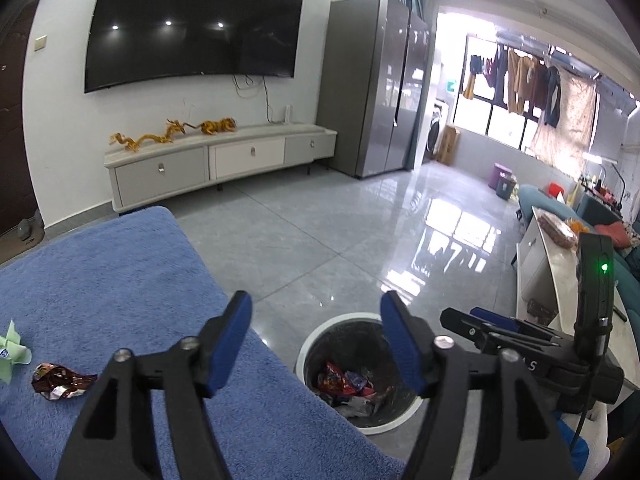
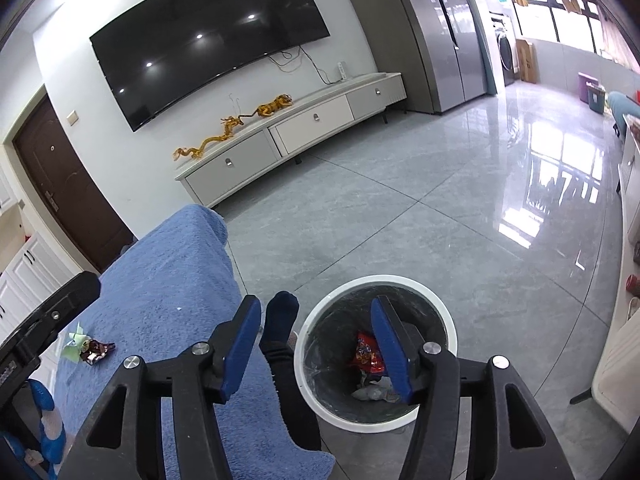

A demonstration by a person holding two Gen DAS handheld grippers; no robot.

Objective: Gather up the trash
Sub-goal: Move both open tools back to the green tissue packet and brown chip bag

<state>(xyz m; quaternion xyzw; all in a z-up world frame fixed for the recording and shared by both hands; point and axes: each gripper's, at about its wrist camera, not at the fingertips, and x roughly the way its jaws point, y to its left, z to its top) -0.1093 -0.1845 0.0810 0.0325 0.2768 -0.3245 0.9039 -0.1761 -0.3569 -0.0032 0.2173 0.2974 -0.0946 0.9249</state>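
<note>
A round white-rimmed trash bin (image 1: pixel 308 340) stands on the floor beside the blue towel-covered surface (image 1: pixel 100 280); it also shows in the right wrist view (image 2: pixel 448 320). It holds red and grey wrappers (image 1: pixel 346 386) (image 2: pixel 366 354). On the towel lie a crumpled brown-red wrapper (image 1: pixel 56 380) (image 2: pixel 95 350) and a pale green paper scrap (image 1: pixel 14 346) (image 2: pixel 74 344). My left gripper (image 1: pixel 316 308) is open and empty, above the towel's edge and the bin. My right gripper (image 2: pixel 316 310) is open and empty over the bin; it shows at the right in the left wrist view (image 1: pixel 472 316).
A person's leg in a dark sock (image 2: pixel 280 320) rests between towel and bin. A TV cabinet (image 1: pixel 220 160) with golden dragon figures stands under a wall TV (image 1: pixel 192 24). A grey fridge (image 1: pixel 372 112) stands far right, a white table (image 1: pixel 548 264) at right. Grey tiled floor (image 1: pixel 340 232) lies between.
</note>
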